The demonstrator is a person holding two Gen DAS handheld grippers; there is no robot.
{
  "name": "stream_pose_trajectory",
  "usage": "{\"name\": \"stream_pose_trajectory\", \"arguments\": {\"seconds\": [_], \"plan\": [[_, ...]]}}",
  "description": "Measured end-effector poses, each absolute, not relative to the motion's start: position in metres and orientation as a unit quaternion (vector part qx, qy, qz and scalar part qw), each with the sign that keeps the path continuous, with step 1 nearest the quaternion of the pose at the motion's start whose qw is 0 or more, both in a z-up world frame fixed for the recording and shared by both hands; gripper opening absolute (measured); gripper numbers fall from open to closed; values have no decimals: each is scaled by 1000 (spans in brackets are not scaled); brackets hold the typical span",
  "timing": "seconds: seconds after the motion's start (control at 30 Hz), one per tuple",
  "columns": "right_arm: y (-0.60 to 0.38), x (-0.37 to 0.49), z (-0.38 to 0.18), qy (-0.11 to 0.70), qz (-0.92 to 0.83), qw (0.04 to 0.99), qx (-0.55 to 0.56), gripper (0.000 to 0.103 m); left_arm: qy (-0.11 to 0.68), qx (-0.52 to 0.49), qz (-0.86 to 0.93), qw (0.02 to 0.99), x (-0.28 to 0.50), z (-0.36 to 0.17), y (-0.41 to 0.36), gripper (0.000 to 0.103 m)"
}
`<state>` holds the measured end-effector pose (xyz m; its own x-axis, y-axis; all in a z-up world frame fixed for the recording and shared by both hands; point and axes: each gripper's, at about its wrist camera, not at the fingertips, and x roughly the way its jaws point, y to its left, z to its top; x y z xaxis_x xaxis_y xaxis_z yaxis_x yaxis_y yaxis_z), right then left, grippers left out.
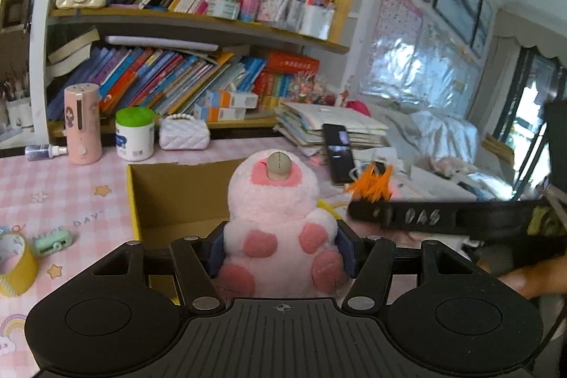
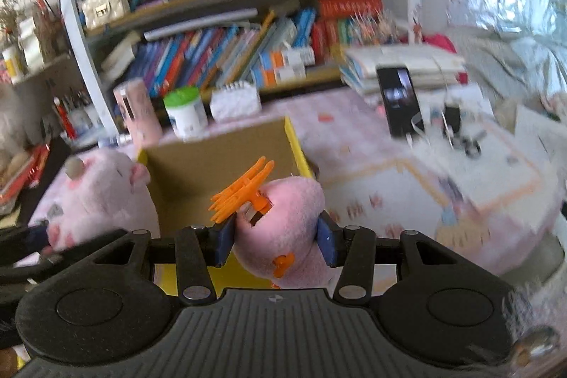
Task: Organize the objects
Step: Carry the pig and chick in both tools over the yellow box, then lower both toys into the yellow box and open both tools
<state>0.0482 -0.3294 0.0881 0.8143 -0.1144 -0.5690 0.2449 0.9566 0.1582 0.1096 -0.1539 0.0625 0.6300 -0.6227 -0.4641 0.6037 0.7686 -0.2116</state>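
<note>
My left gripper [image 1: 280, 252] is shut on a pink plush animal with darker pink paws [image 1: 274, 215], held upright over the near edge of an open cardboard box [image 1: 170, 197]. Its blue pads press the plush's sides. My right gripper [image 2: 276, 241] is shut on a second pink plush with orange plastic spikes [image 2: 283, 218], hanging just right of the same box [image 2: 212, 151]. In the left wrist view the right gripper's black body [image 1: 443, 218] and orange spikes [image 1: 370, 183] show at the right. The right wrist view has the first plush [image 2: 102, 197] at the left.
A pink-checked cloth [image 1: 53, 190] covers the desk. Behind the box stand a pink cylinder [image 1: 82, 123], a green-lidded white jar [image 1: 135, 133] and a white quilted purse [image 1: 184, 133]. A tape roll [image 1: 16, 263] lies left. A phone [image 1: 338, 153], paper stacks and crowded bookshelves [image 1: 198, 23] stand behind.
</note>
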Motion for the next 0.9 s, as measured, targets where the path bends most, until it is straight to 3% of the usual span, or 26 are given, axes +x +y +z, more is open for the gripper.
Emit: {"name": "stream_pose_trajectory", "arguments": {"seconds": [0.5,0.6,0.67,0.9], "plan": [[-352,161,61,323,-31,939,112,45,308,38,-276,910,177,38,-201,58],[-352,181,50,337,-18,936,100,45,319,44,-268,908,188,31,-207,54],[-353,194,43,349,-10,933,92,45,338,43,-265,902,198,22,-209,33],[-338,219,14,394,35,919,-3,47,402,53,-244,881,207,-13,-213,27]]}}
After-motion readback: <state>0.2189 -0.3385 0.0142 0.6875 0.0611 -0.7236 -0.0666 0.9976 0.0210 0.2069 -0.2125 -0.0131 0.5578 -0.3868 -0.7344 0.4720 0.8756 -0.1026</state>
